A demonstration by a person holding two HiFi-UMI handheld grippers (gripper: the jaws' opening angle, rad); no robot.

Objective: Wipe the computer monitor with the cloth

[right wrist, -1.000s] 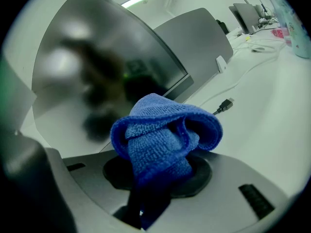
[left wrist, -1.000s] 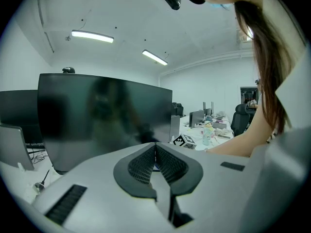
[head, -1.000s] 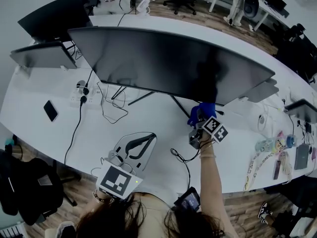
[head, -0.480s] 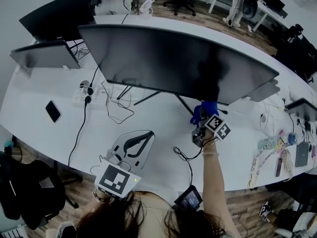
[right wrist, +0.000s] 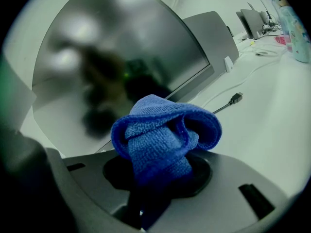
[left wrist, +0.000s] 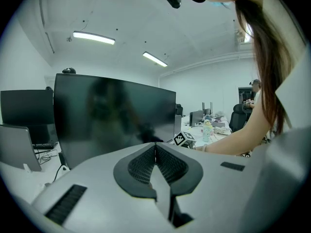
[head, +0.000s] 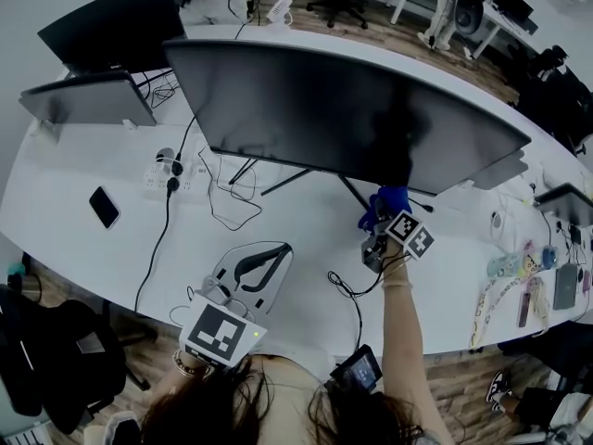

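the blue cloth (right wrist: 163, 135) is pinched as a wad in the closed jaws of the right gripper (right wrist: 160, 178) just by the monitor's (head: 352, 109) lower right corner, so soft fabric faces the screen, while the left gripper (left wrist: 155, 159), jaws together and empty, is held aside over the bench's (head: 278, 239) near edge.

Left hand-held gripper (left wrist: 155, 148) jaws together (tips touching), dark monitor (left wrist: 114, 113) ahead

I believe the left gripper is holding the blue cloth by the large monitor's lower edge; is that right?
Not quite: the right gripper holds the blue cloth by the large monitor's lower edge, as the right gripper view shows. The left gripper is shut and empty.
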